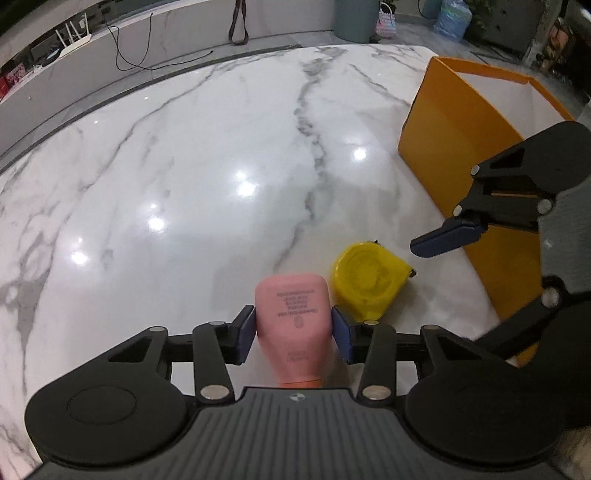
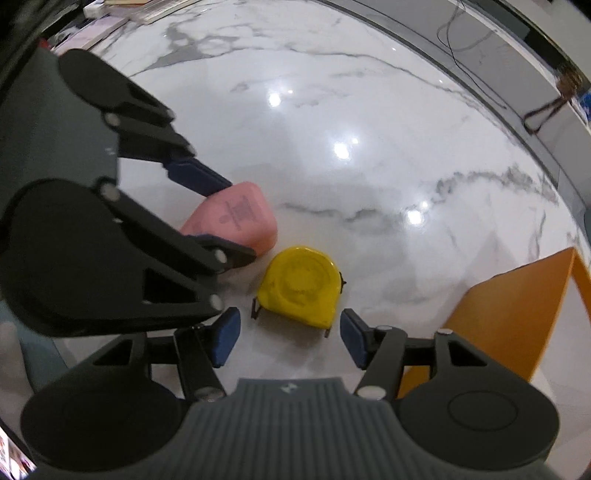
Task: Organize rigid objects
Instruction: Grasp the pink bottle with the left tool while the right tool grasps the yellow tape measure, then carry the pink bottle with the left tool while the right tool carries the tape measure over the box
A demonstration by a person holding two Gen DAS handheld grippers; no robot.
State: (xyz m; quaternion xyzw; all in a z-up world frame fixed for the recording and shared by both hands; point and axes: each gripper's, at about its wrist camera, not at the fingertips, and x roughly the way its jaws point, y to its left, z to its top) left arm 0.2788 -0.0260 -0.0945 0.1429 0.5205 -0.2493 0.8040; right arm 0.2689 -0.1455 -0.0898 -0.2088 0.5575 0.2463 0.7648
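A pink lotion bottle (image 1: 291, 317) lies on the white marble table (image 1: 207, 177), and my left gripper (image 1: 293, 330) has its blue pads against both sides of it. It also shows in the right wrist view (image 2: 236, 218). A yellow tape measure (image 1: 365, 284) lies just right of the bottle. In the right wrist view the tape measure (image 2: 301, 286) sits just ahead of my right gripper (image 2: 288, 338), which is open with its pads apart on either side of it. An orange box (image 1: 458, 147) stands open at the right.
The orange box (image 2: 517, 314) is close on the right of my right gripper. The table's far edge curves past a grey ledge with black cables (image 1: 125, 55). A grey bin (image 1: 356, 18) and bags stand on the floor beyond.
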